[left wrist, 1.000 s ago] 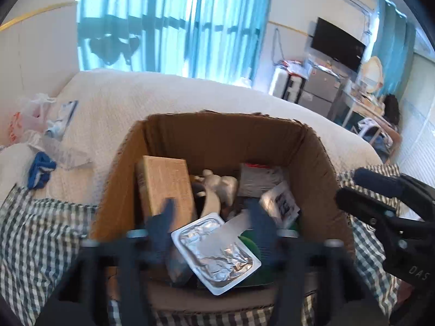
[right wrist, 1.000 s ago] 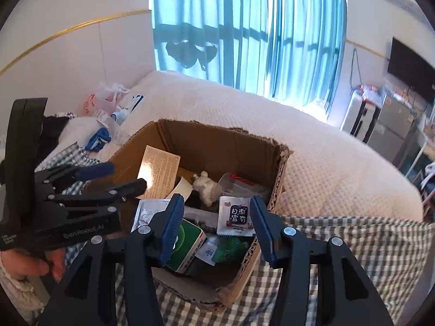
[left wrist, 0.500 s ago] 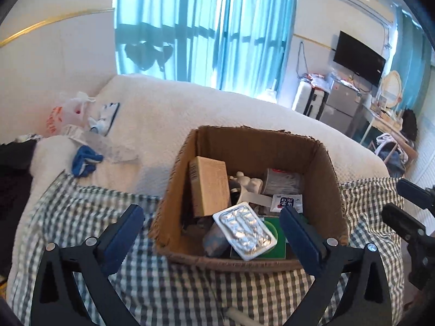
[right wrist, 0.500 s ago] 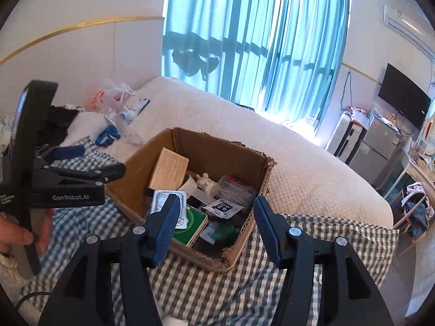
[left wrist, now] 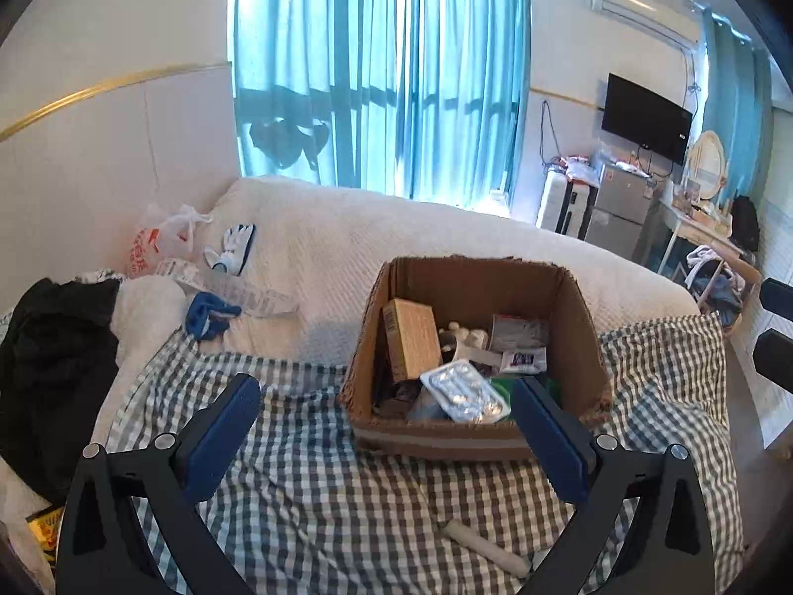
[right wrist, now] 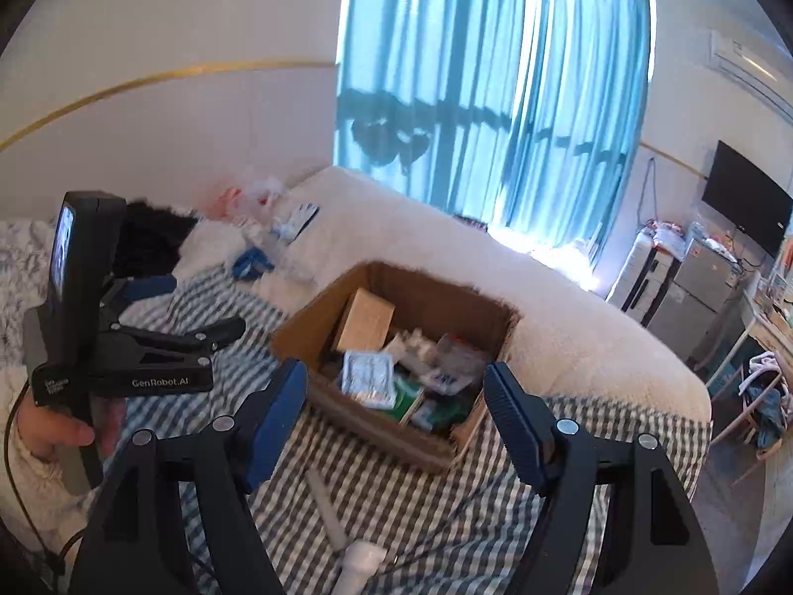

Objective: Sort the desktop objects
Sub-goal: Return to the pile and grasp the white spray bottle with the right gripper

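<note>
An open cardboard box (left wrist: 580, 327) (right wrist: 307, 327) stands on a checked cloth (left wrist: 322, 496) on the bed. Inside lie a tan carton (left wrist: 414, 337) (right wrist: 367, 320), a silver blister pack (left wrist: 463, 389) (right wrist: 369, 377), a green packet (right wrist: 409, 394), a white sachet (left wrist: 523, 359) and other small items. A white tube (left wrist: 488, 548) (right wrist: 324, 508) lies on the cloth in front of the box. My left gripper (left wrist: 386, 436) is open and empty, back from the box; it also shows in the right wrist view (right wrist: 198, 312). My right gripper (right wrist: 396, 411) is open and empty above the cloth.
A white bedspread (left wrist: 347, 248) lies behind the box. A plastic bag (left wrist: 153, 245), a blue cloth (left wrist: 205, 315), and dark clothing (left wrist: 54, 347) lie at the left. A television (left wrist: 644, 116), cabinets and blue curtains (left wrist: 381, 74) stand beyond the bed.
Both grippers have pulled back and up from the box. The left gripper has opened wide and the blister pack now lies in the box. The white tube has come into view.
</note>
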Available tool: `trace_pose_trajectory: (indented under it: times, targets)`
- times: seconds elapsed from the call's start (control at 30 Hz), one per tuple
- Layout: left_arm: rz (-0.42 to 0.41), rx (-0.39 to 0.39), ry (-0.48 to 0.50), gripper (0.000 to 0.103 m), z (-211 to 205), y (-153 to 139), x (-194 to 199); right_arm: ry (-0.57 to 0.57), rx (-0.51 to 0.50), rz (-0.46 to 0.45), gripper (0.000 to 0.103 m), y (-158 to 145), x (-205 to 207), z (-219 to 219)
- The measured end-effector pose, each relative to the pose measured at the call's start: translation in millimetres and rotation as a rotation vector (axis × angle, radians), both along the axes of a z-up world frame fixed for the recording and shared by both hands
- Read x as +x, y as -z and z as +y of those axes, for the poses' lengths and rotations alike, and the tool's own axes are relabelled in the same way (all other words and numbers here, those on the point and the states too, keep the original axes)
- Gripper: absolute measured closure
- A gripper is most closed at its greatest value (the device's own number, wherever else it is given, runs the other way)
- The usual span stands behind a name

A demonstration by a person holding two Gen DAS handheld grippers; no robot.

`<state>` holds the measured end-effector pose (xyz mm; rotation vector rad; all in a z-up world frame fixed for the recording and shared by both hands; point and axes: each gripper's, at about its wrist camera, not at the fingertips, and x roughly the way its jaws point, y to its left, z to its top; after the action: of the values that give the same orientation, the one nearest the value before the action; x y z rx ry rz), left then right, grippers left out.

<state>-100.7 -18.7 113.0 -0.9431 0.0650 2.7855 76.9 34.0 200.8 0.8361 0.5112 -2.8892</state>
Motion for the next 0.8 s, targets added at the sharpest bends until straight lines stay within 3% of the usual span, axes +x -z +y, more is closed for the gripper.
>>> trace_pose_trajectory:
  times: [0.1, 0.23, 0.4, 0.63, 0.8]
  targets:
    - [-0.015, -0.004, 0.001, 0.000, -5, 21, 13, 0.002, 0.021, -0.095, 0.029, 40, 1, 0]
    - [-0.064, -0.062, 0.009, 0.000, -2, 70, 24, 0.064, 0.050, -0.288, 0.030, 120, -7, 11]
    - [-0.142, -0.122, -0.006, 0.000, 13, 129, 30, 0.164, -0.048, -0.515, 0.030, 210, -10, 37]
    - [-0.258, -0.100, 0.049, 0.000, 33, 193, 41, 0.270, -0.092, -0.602, 0.031, 257, -10, 53]
    - [-0.322, -0.041, 0.062, 0.000, 22, 219, 39, 0.305, -0.071, -0.601, 0.048, 269, -23, 58]
